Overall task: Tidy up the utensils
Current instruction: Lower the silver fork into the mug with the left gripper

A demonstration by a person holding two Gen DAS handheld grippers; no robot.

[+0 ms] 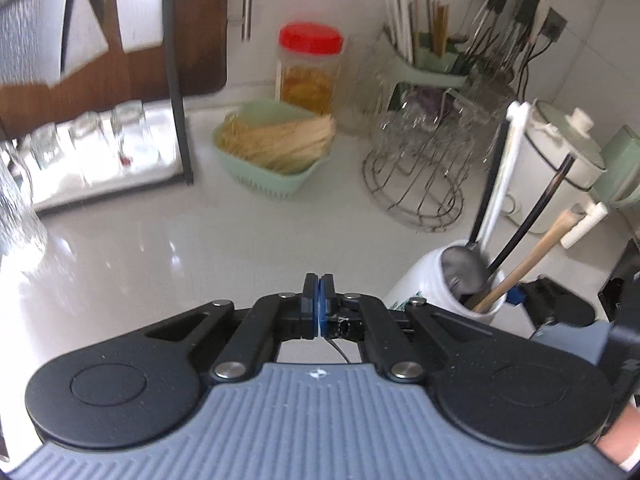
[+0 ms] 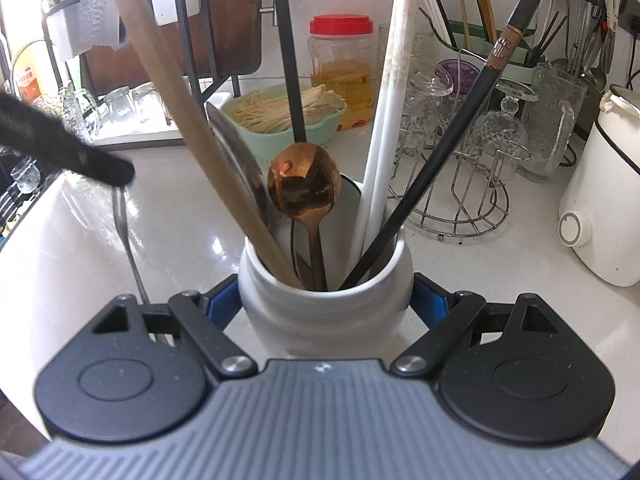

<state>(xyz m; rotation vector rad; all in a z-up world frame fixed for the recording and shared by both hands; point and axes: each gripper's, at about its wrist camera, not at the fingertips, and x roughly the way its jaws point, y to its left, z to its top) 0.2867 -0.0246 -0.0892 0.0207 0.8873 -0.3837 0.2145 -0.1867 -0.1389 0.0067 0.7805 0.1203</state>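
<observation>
Right wrist view: the right gripper (image 2: 326, 308) clamps the jar (image 2: 324, 312), utensils standing inside. At nine o'clock the left gripper (image 2: 116, 172), jaws closed, pinches a fork (image 2: 128, 240); next, lower it in.

White utensil crock (image 2: 324, 312), copper spoon (image 2: 304, 184), black chopstick (image 2: 432, 168), red-lidded jar (image 2: 341, 26), mint-green basket (image 1: 276, 184)

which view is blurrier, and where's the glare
Left wrist view: motion-smeared, most on the red-lidded jar, the glass rack and the upside-down glasses at left; soft window glare on the counter. Right wrist view: sharp on the white crock and copper spoon; glare on the counter left of it, fisheye bending the edges.
</observation>
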